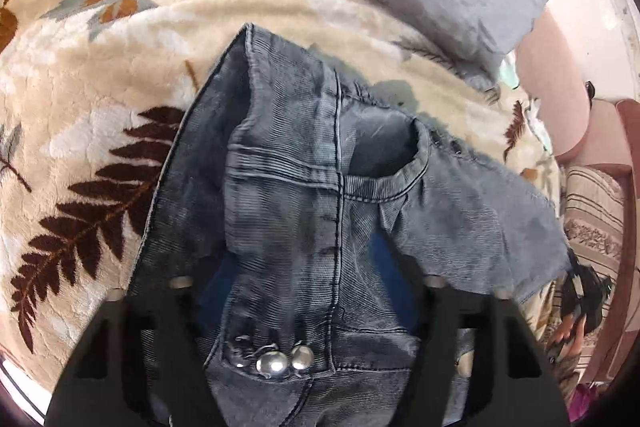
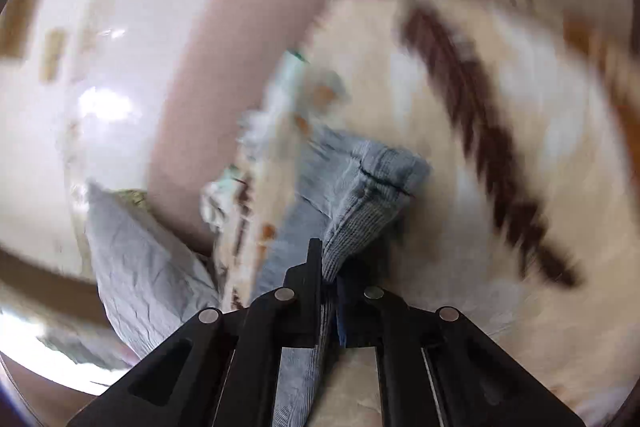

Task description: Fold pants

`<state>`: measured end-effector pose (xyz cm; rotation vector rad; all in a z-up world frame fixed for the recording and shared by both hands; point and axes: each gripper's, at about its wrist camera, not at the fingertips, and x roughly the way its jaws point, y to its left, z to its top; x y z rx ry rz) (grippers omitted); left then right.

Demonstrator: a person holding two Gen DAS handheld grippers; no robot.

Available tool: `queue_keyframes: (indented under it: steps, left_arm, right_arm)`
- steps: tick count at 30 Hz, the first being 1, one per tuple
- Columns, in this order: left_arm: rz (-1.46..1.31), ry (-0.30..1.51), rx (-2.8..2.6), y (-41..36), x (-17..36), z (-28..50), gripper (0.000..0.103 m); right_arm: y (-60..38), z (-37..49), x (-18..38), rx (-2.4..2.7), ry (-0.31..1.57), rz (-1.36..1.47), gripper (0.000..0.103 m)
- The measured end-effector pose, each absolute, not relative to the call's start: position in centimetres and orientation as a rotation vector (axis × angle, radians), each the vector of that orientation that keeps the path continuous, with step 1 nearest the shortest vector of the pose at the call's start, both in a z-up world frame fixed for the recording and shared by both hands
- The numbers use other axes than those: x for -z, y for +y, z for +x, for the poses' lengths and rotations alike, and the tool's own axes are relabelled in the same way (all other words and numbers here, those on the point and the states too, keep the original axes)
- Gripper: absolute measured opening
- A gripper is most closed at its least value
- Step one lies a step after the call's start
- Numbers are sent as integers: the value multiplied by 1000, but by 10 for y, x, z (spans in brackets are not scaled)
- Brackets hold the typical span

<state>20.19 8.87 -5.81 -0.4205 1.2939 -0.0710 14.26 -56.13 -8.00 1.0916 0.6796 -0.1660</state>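
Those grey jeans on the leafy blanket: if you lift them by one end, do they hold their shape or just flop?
Probably flop: the jeans already bunch and crease between the left gripper fingers. The end pinched in the right gripper folds over itself, so it likely drapes. The metal buttons and thick waistband may make that end hang heavier. The plush blanket could drag against sliding.

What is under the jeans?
The jeans lie on a fluffy leaf-patterned blanket. It shows all around them, but the part right beneath is covered, so anything else there is hidden.
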Motion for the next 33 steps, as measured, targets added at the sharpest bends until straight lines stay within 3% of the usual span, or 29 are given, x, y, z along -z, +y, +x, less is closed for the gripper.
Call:
queue_keyframes:
  steps: [3,8,9,11,13,15,17,19,22,29,33]
  left_arm:
    - [-360,1329,52,81,71,207,36]
    - [-314,1326,32,79,66,205,36]
    - [-319,1335,31,83,64,203,36]
    - [-329,1321,39,97,53,197,36]
    - [-316,1271,10,112,37,194,38]
    - [-310,1247,-10,123,27,198,49]
    - [-323,1239,-23,128,21,207,56]
    - [-347,1253,-2,124,22,221,65]
    - [-362,1295,22,112,33,239,65]
    - [-410,1321,20,120,42,259,66]
    - [-434,1345,28,124,50,273,72]
  right_arm:
    - [-561,122,50,221,697,851,4]
    - [-567,112,104,340,985,744,16]
    - [-569,102,109,339,976,759,16]
    - [-574,79,97,354,904,790,28]
    - [-580,61,80,389,867,772,33]
    - [-587,45,56,421,806,736,33]
    - [-593,51,34,388,761,699,43]
    - [-590,75,20,328,771,663,61]
    - [-583,117,15,251,812,620,62]
    - [-568,203,68,247,955,554,61]
    - [-570,219,88,224,993,561,62]
